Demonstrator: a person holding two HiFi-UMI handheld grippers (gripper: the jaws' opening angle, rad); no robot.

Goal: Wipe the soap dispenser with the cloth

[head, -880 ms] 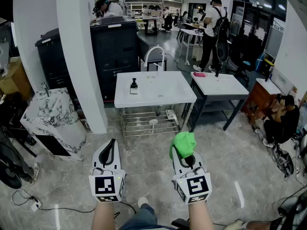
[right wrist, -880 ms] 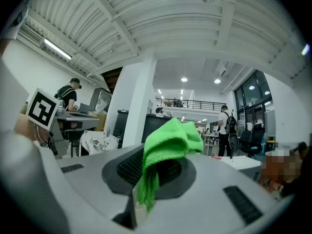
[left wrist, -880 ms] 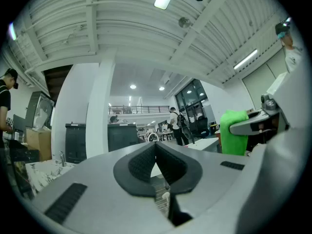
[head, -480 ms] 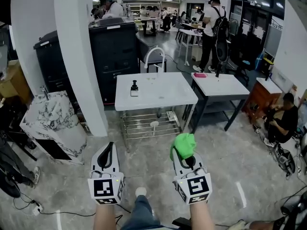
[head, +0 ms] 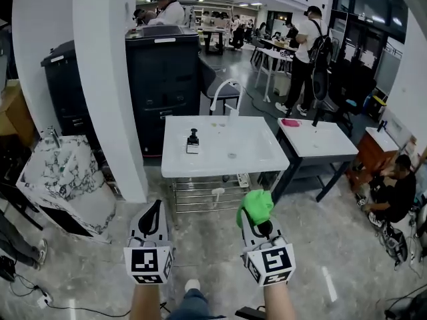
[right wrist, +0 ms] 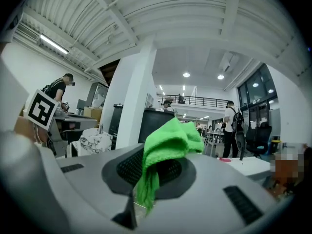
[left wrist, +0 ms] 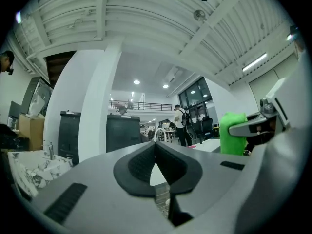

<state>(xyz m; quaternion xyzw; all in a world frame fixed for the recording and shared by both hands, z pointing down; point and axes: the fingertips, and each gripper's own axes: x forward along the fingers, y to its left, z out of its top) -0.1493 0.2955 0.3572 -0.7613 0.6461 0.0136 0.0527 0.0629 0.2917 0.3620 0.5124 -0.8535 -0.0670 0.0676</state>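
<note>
A small soap dispenser (head: 193,141) with a dark pump top stands on the white table (head: 253,162) ahead, left of the middle. My right gripper (head: 257,213) is shut on a bright green cloth (head: 255,204), well short of the table; in the right gripper view the cloth (right wrist: 168,145) bunches over the closed pads. The left gripper (head: 154,209) is held level beside it, shut with nothing in it. In the left gripper view its pads (left wrist: 141,163) meet, and the green cloth (left wrist: 232,139) shows at the right.
A white pillar (head: 107,79) rises left of the table, with a marble-patterned block (head: 63,175) and a dark cabinet (head: 163,79) near it. A second table (head: 320,139) adjoins the first on the right. People stand at the back; one person (head: 393,192) sits at the right.
The table and its dispenser have come closer and lower in the head view as I walk forward. Both grippers keep the same hold and pose.
</note>
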